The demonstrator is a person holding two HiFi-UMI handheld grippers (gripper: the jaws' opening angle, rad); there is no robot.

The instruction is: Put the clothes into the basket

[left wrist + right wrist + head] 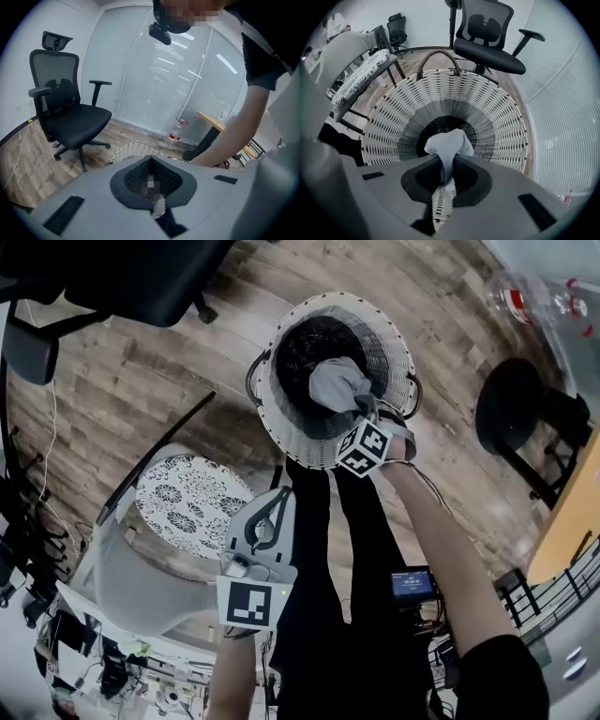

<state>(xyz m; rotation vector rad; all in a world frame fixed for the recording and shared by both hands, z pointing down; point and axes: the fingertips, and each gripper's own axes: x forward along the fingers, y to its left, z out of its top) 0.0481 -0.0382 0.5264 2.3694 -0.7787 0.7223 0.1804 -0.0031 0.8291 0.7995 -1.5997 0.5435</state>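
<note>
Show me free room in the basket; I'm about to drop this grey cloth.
Free: the dark bottom of the basket, either side of the grey cloth. Bare floor between basket and office chair. Crowded: the near rim, by the right gripper.

grey cloth, white wicker basket, blk/wht floral cushion

A black mesh office chair stands on the wood-plank floor before a blind-covered glass wall, with a floral-cushioned chair, a round black stool, a red-labelled plastic bottle and a wooden tabletop nearby.
</note>
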